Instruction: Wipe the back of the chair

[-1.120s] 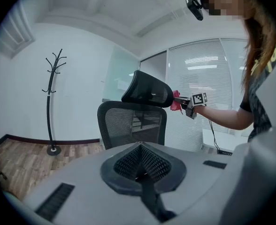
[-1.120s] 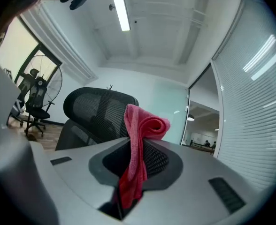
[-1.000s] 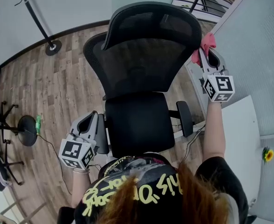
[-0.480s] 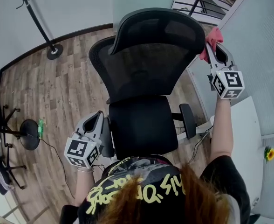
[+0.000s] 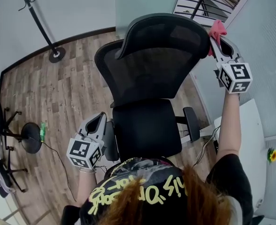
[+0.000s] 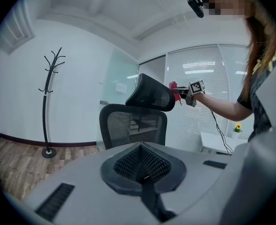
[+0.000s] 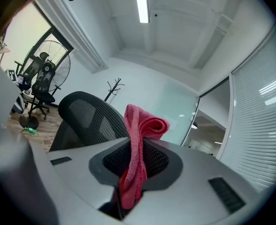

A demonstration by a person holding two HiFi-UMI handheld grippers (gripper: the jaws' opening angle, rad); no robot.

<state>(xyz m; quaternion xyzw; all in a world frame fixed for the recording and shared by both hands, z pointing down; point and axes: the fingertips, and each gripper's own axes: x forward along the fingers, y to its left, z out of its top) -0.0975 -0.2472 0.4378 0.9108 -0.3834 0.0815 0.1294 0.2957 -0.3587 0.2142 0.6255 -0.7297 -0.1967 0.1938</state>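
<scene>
A black mesh office chair (image 5: 147, 74) stands in the middle of the head view, its headrest (image 5: 168, 32) on top. My right gripper (image 5: 218, 41) is raised at the headrest's right end, shut on a pink cloth (image 5: 217, 29). In the right gripper view the pink cloth (image 7: 135, 153) hangs pinched between the jaws, with the headrest (image 7: 88, 116) just to its left. My left gripper (image 5: 100, 123) is low beside the seat's left edge, shut with nothing in it. The left gripper view shows the chair back (image 6: 133, 128), the headrest (image 6: 151, 93) and the far pink cloth (image 6: 173, 85).
A coat stand (image 5: 53, 50) rises from the wooden floor (image 5: 58, 93) at the back left. Another chair's base (image 5: 30, 137) and a green bottle (image 5: 42, 130) lie at the left. A white table (image 5: 250, 144) with a small flower (image 5: 271, 154) is at the right, beside glass walls.
My right gripper with the pink cloth has climbed from the side of the chair back to the right end of the headrest. The left gripper has stayed beside the seat.
</scene>
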